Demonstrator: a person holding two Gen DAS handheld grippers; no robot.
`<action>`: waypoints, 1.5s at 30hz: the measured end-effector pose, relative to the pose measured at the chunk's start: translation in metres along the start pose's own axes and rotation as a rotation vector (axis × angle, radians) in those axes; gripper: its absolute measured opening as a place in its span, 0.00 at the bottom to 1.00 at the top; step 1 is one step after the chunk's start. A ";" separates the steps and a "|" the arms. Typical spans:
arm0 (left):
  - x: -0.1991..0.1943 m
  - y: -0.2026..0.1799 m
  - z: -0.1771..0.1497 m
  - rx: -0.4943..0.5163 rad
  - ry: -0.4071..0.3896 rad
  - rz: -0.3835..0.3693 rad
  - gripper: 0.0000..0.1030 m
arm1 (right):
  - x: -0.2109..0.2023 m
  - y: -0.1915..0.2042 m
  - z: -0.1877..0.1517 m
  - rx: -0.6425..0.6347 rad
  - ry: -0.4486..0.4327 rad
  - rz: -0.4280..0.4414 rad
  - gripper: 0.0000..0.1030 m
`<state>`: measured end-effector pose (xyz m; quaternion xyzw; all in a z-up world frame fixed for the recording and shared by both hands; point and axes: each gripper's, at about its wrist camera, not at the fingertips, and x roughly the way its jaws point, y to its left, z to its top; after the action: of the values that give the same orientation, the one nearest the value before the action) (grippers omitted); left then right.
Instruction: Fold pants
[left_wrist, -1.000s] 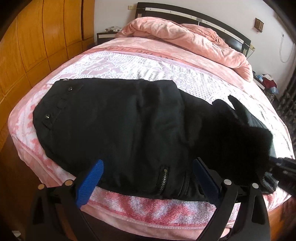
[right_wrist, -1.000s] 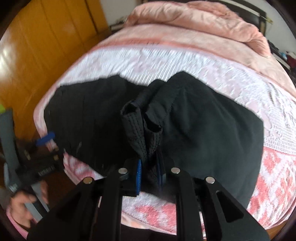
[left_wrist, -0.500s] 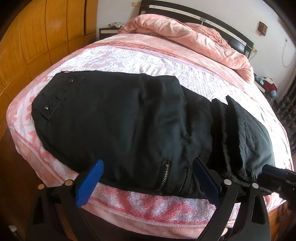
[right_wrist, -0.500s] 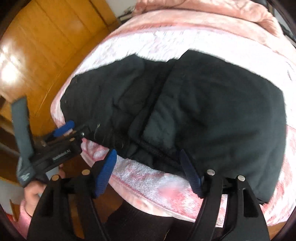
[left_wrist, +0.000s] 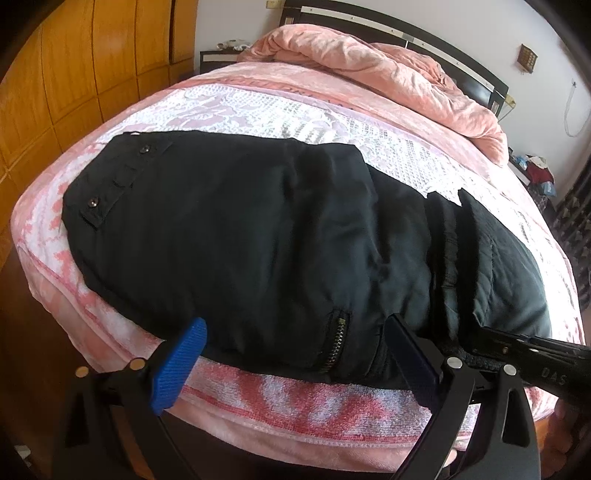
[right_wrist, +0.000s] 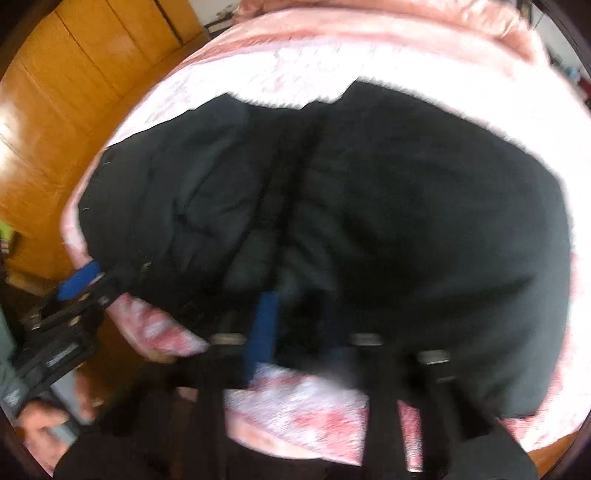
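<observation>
The black padded fabric pants (left_wrist: 266, 236) lie across the near end of the bed with the pink-and-white patterned cover (left_wrist: 280, 118), just ahead of both sets of jaws. The legs look already brought over onto the upper part: a doubled edge with ribbed cuffs sits to the right of the left gripper's (left_wrist: 295, 354) jaws, while the waistband with two snap buttons (left_wrist: 114, 177) lies far out to their left. So at least one fold seems done; judging by the long bundle that remains, a further fold and some smoothing are probably left.

The left gripper's blue-padded jaws stand wide and empty, straddling the near hem beside the zipped pocket (left_wrist: 338, 343), without pressing on it. The right gripper (right_wrist: 295, 325) has just been closing its jaws; its view is blurred, but the blue pads stand narrow at the near edge of the pants with dark cloth bunched between them, so it looks clamped on that edge, though the smear leaves this uncertain.

Beyond the jaws, a crumpled pink quilt (left_wrist: 388, 77) heaps against the dark headboard (left_wrist: 443, 48), well apart from the pants. Orange wooden wardrobe doors (left_wrist: 74, 74) stand to the left. Nothing lies on the pants; the main hindrance is that each gripper crowds the other at the near hem.
</observation>
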<state>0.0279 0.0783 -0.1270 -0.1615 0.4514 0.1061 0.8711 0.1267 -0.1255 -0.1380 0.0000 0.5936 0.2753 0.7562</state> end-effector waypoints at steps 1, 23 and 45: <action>0.000 0.000 0.000 0.000 -0.001 -0.001 0.95 | -0.001 0.001 0.000 -0.005 -0.004 0.003 0.08; -0.004 -0.019 0.014 0.052 -0.015 -0.011 0.95 | -0.059 -0.013 -0.008 -0.080 -0.116 0.082 0.07; 0.057 -0.099 0.011 -0.044 0.350 -0.452 0.40 | -0.101 -0.218 -0.064 0.323 -0.184 -0.022 0.30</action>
<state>0.1012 -0.0067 -0.1501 -0.2930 0.5451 -0.1105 0.7777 0.1455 -0.3731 -0.1374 0.1401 0.5585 0.1669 0.8004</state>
